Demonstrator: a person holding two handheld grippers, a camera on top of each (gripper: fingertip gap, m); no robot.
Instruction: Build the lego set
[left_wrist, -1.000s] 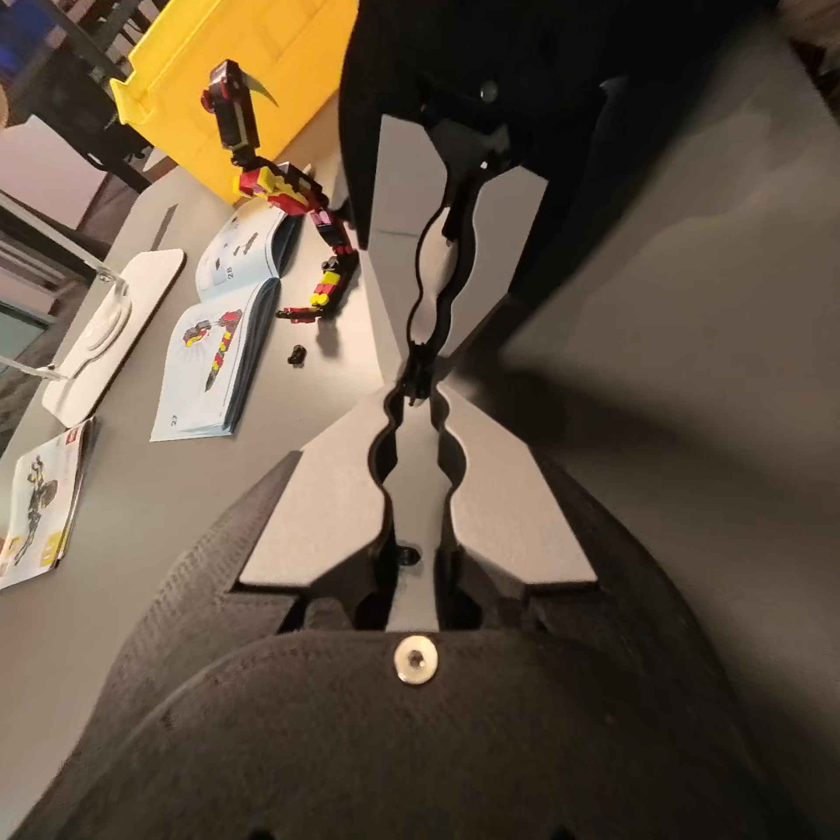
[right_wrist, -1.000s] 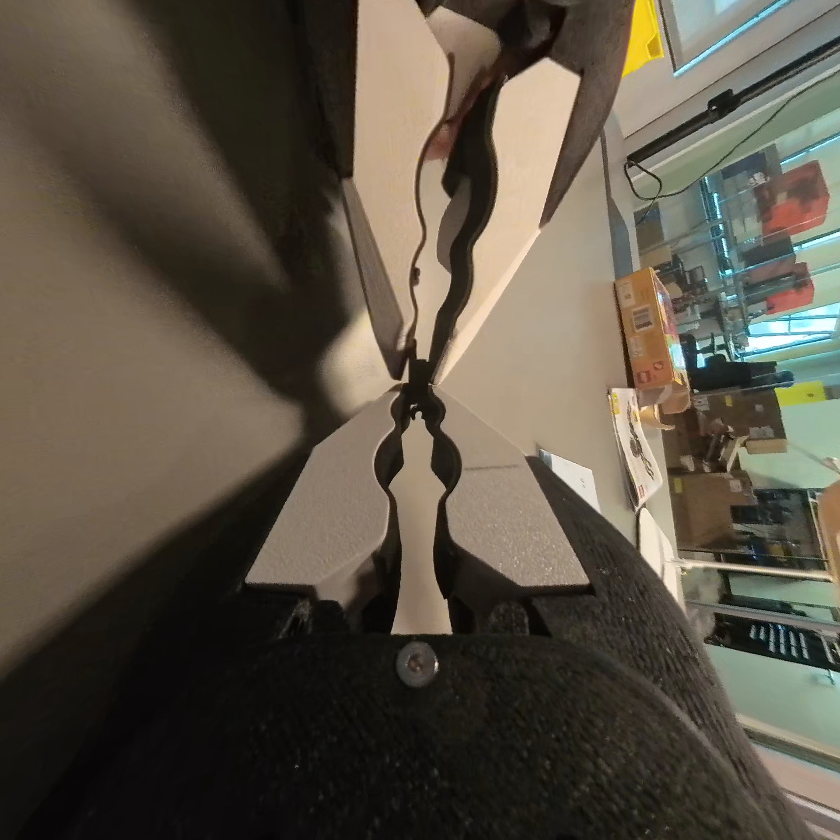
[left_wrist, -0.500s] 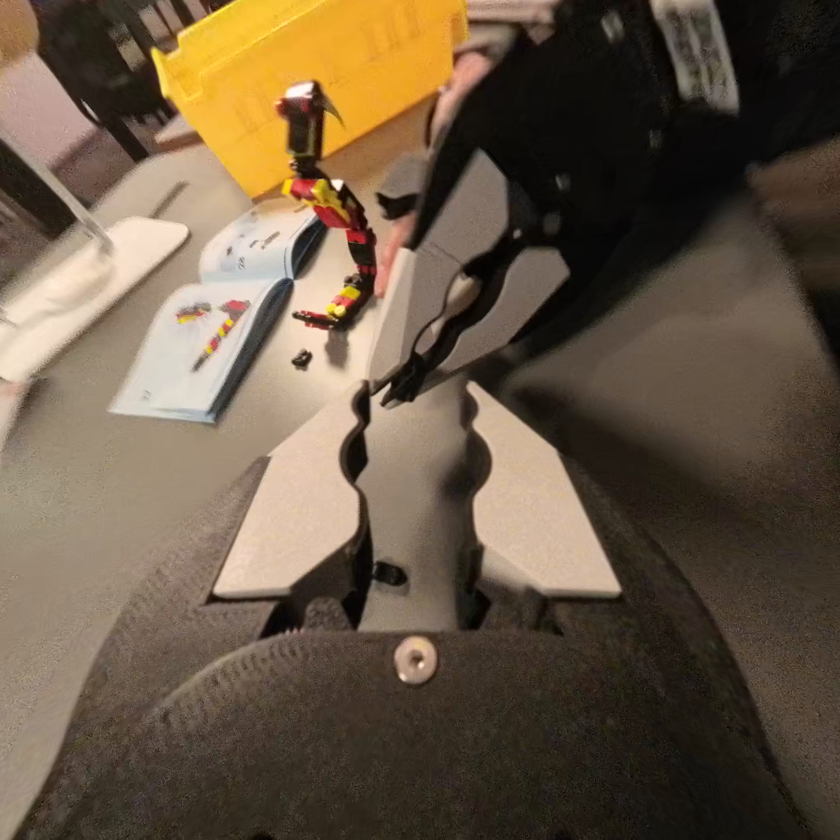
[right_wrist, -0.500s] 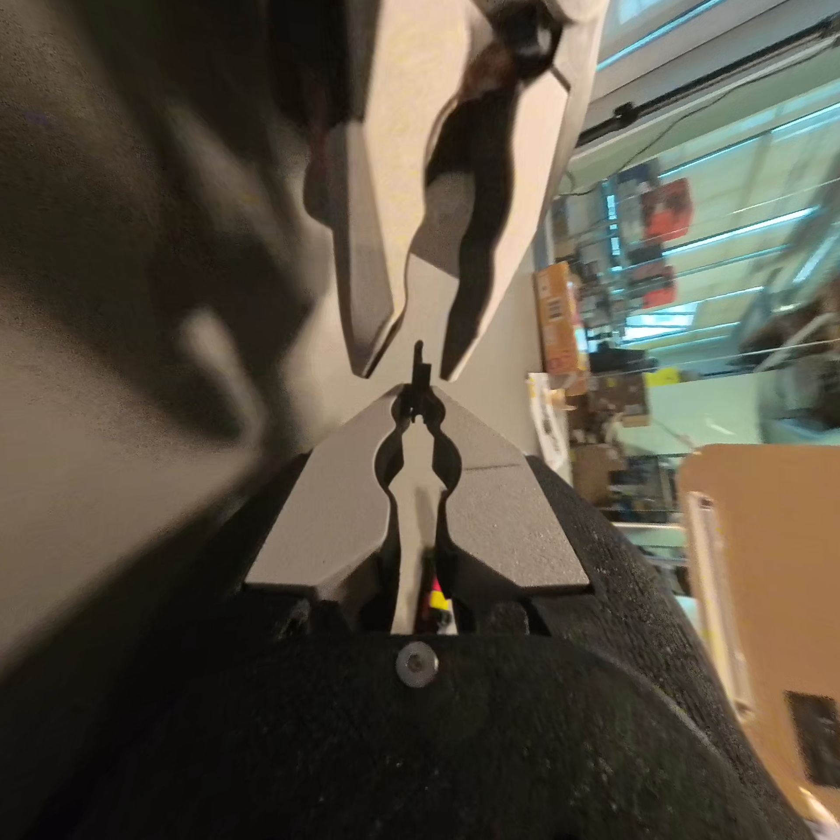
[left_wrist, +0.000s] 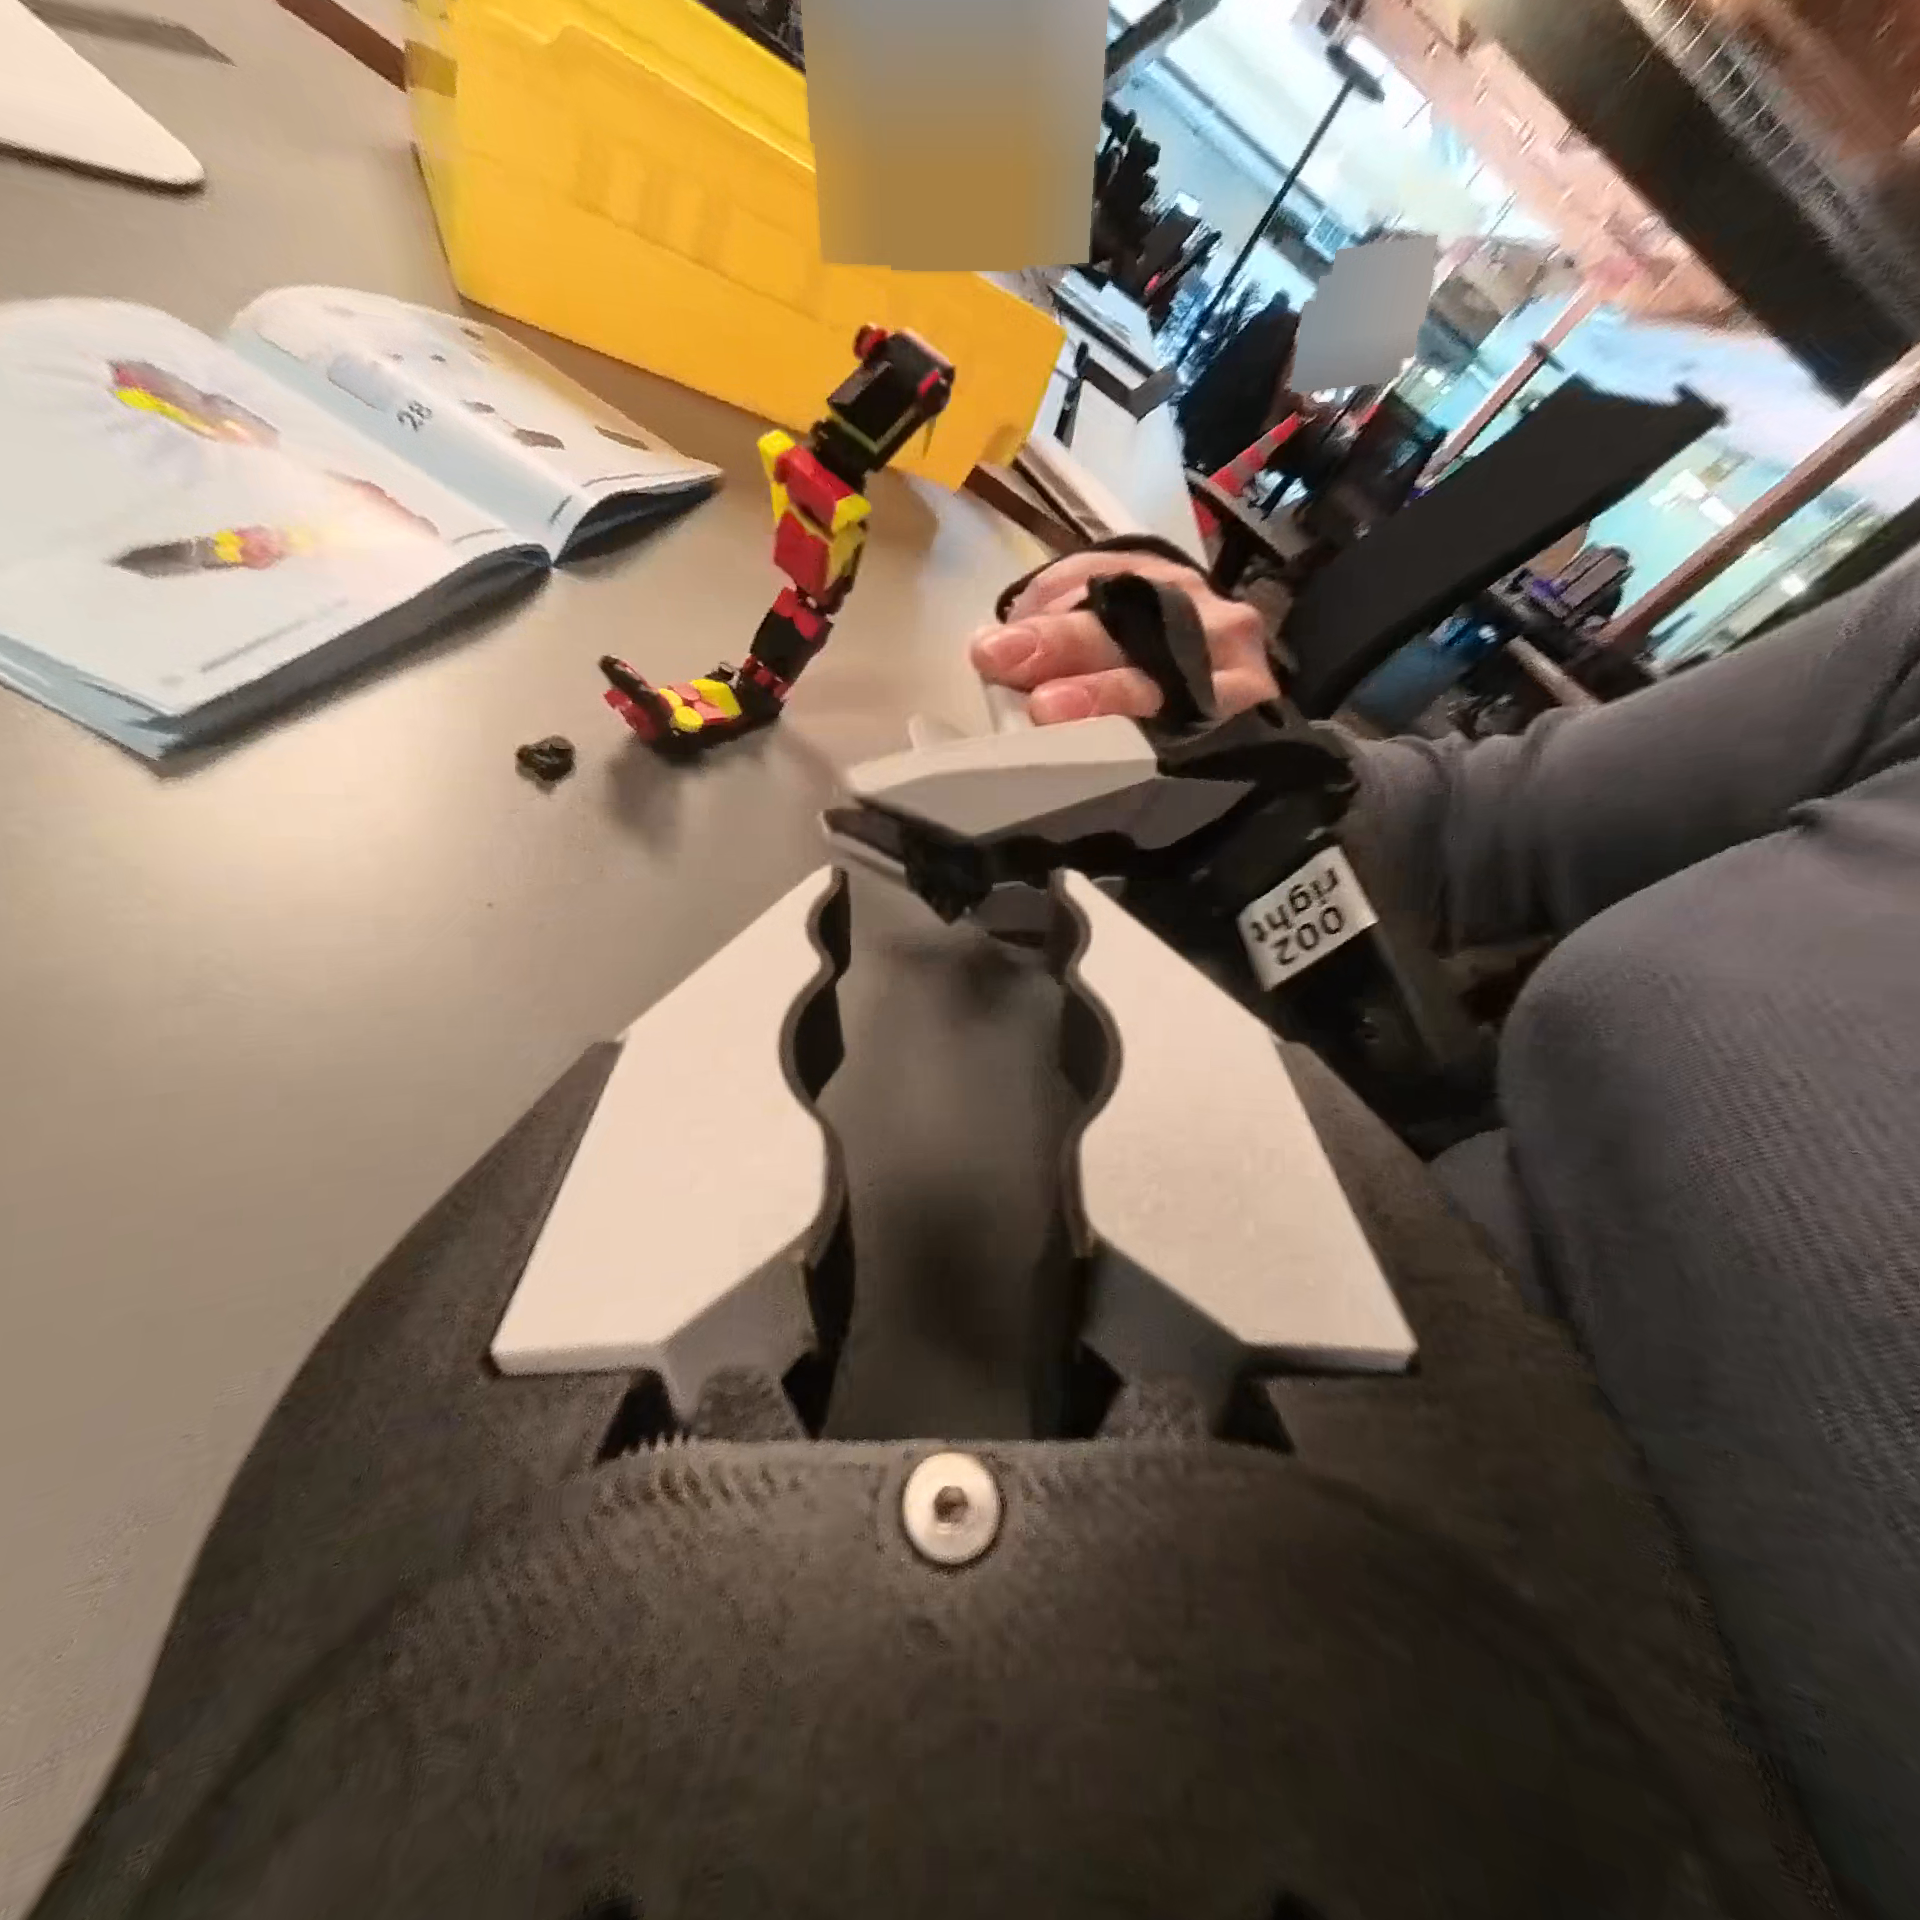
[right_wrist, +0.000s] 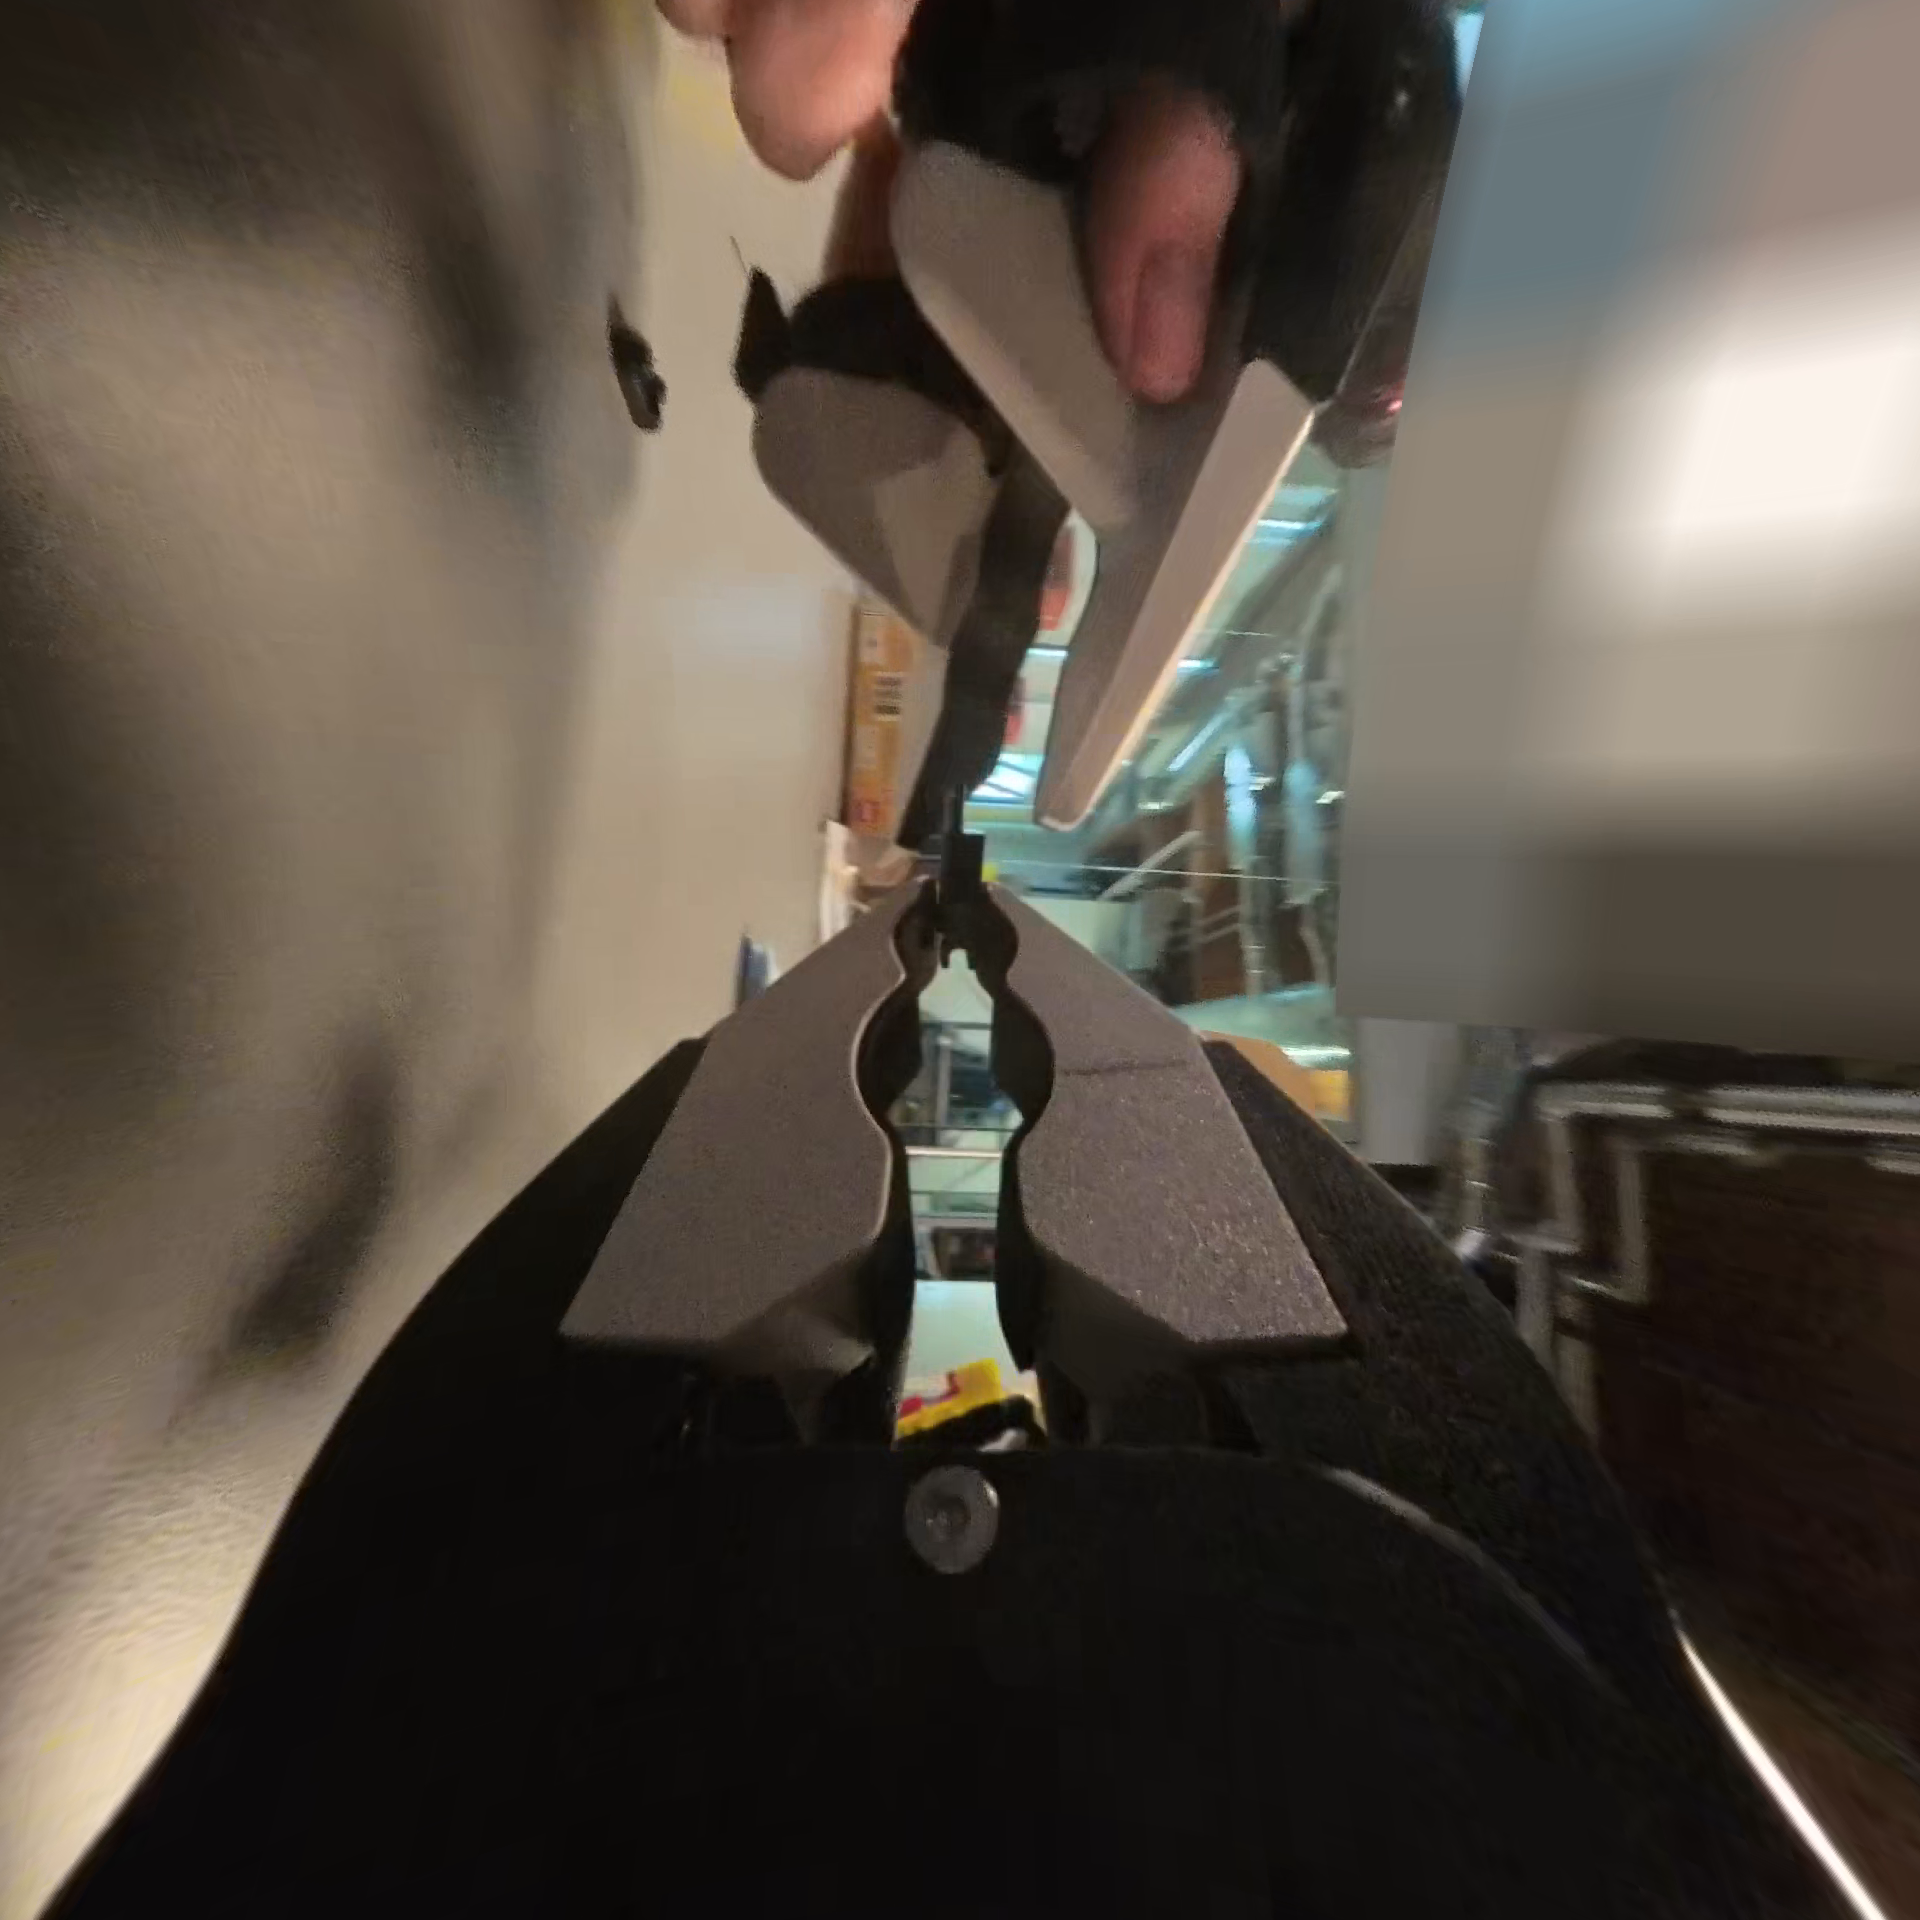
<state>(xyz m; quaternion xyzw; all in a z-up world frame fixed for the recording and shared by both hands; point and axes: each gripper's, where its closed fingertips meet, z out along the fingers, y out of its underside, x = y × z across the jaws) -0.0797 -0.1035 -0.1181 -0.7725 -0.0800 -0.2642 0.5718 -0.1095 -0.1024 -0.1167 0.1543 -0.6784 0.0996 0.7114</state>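
Observation:
My right gripper (right_wrist: 956, 909) is shut on a small black lego piece (right_wrist: 958, 868) that sticks out past its tips. My left gripper (left_wrist: 951, 899) is open and empty, its jaws wide apart. In the left wrist view the right gripper (left_wrist: 862, 816) lies sideways just beyond my left fingertips, held by a hand (left_wrist: 1101, 644). In the right wrist view the left gripper (right_wrist: 987, 727) hangs open just above the held piece. A red, yellow and black lego snake (left_wrist: 810, 551) stands on the table (left_wrist: 260, 987). A loose small black piece (left_wrist: 545, 756) lies near its tail.
An open instruction booklet (left_wrist: 260, 499) lies at the left of the table. A yellow bin (left_wrist: 675, 208) stands behind the snake. The person's arm and leg (left_wrist: 1714, 1143) fill the right side. A white flat base (left_wrist: 83, 114) lies at the far left. Only a small space, under 4 cm, lies between the two pairs of fingers. The white flat base (left_wrist: 83, 114) is about 40 cm from both grippers' fingertips.
My left gripper has opened, let go of the small black piece and drawn back. The right gripper keeps hold of it and has turned sideways. Both views have swung.

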